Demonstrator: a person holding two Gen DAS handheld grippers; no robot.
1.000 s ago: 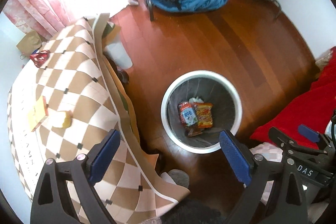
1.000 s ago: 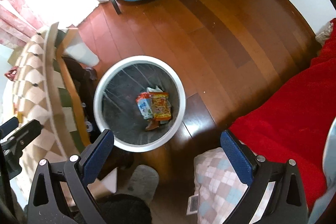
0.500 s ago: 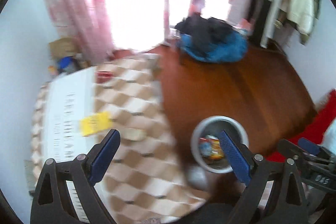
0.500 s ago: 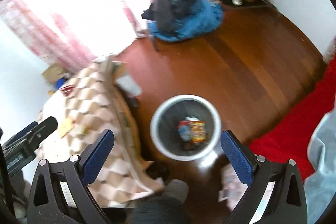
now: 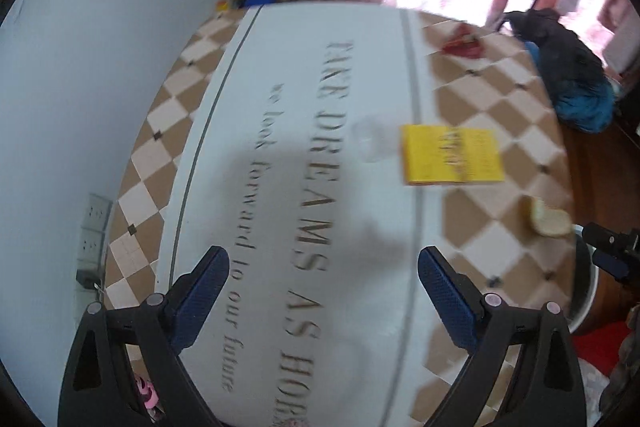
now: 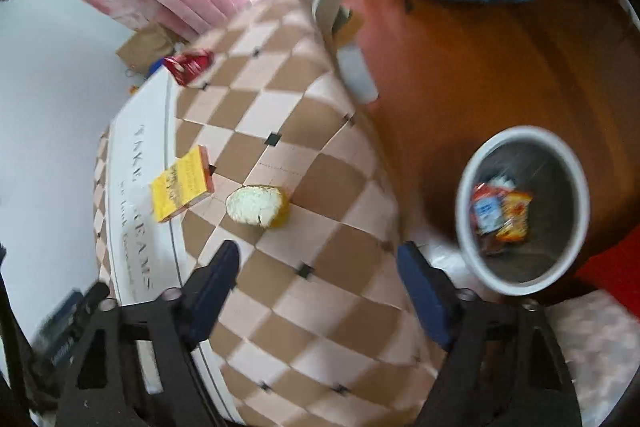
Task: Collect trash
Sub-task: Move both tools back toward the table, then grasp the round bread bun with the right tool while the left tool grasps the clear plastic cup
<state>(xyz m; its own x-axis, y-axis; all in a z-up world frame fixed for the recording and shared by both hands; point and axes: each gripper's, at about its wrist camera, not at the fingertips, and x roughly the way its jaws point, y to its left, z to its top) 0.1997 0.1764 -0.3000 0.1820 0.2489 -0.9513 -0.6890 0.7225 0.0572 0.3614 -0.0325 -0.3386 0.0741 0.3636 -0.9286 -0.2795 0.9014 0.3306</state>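
Right wrist view: trash half collected.
Wrappers lie in the bin (image 6: 524, 279); bread piece (image 6: 258, 205), red wrapper (image 6: 188, 65) remain on the tablecloth (image 6: 320, 307); right gripper (image 6: 318, 287) closing, empty; left gripper (image 5: 322, 301) agape, empty.

The counter (image 6: 328, 187) is mostly bare checked cloth, so a tool can come down almost anywhere on it. Three things stand in the way: a yellow book (image 6: 182, 185), a piece of bread (image 6: 256, 205) just beside it, and a red wrapper (image 6: 188, 65) well apart near the far edge. The strip between bread and near edge lies free. On the floor to the right, the bin (image 6: 560, 143) stands open-topped, with wrappers (image 6: 500, 213) at its bottom. A white wall (image 5: 80, 87) closes the left side.
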